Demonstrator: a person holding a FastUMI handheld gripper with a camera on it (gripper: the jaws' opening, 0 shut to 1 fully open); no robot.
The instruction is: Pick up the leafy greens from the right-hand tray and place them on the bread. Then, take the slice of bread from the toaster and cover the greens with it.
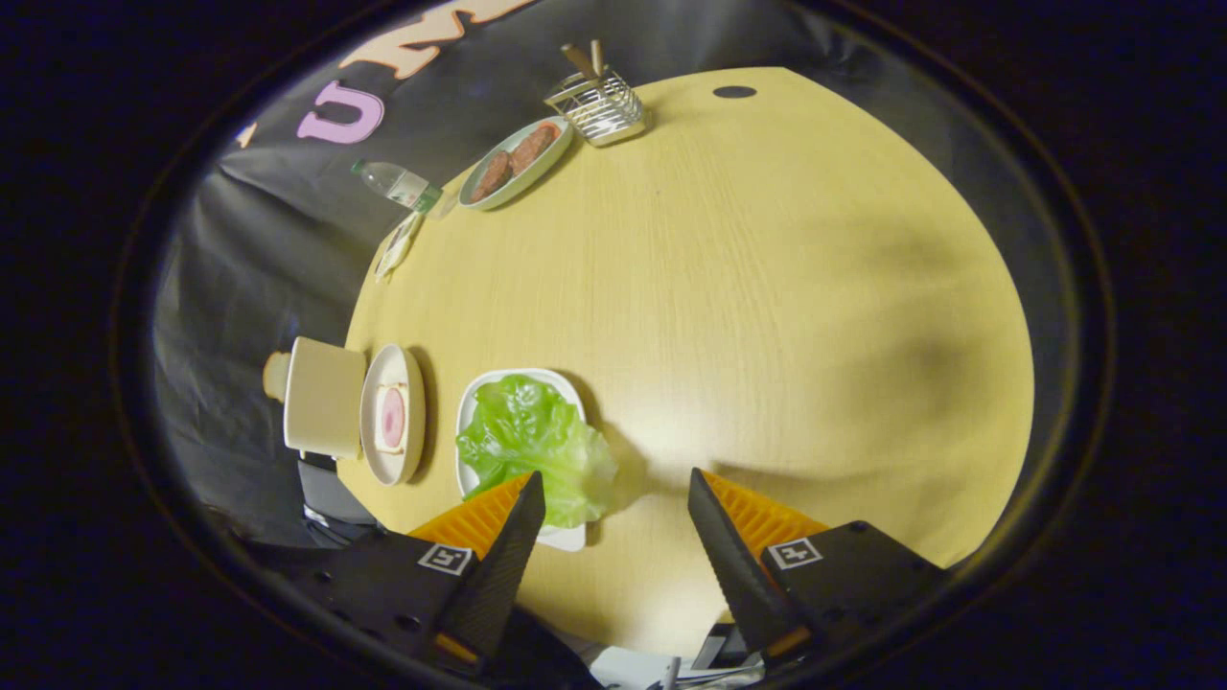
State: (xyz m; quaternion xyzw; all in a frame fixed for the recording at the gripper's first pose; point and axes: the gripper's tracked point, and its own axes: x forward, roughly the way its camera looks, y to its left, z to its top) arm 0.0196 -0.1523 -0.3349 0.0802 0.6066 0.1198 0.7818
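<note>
The leafy greens (535, 448) lie on a white tray (567, 383), spilling over its near edge. My gripper (613, 484) hovers open above the table, nothing between its fingers; the left finger (513, 537) overlaps the greens' near edge, the right finger (733, 556) stands apart over bare wood. Beside the tray sits a round plate (374, 450) with bread topped by a pink slice (392, 418). Next to that plate stands the cream toaster (324, 397) at the table's edge; I cannot see a slice in it.
Across the round wooden table (767, 287) lie a green plate with brown meat pieces (515, 163), a wire holder with wooden utensils (598, 103), a plastic bottle (396, 185) on its side and a small packet (397, 247). A dark hole (734, 92) marks the far side.
</note>
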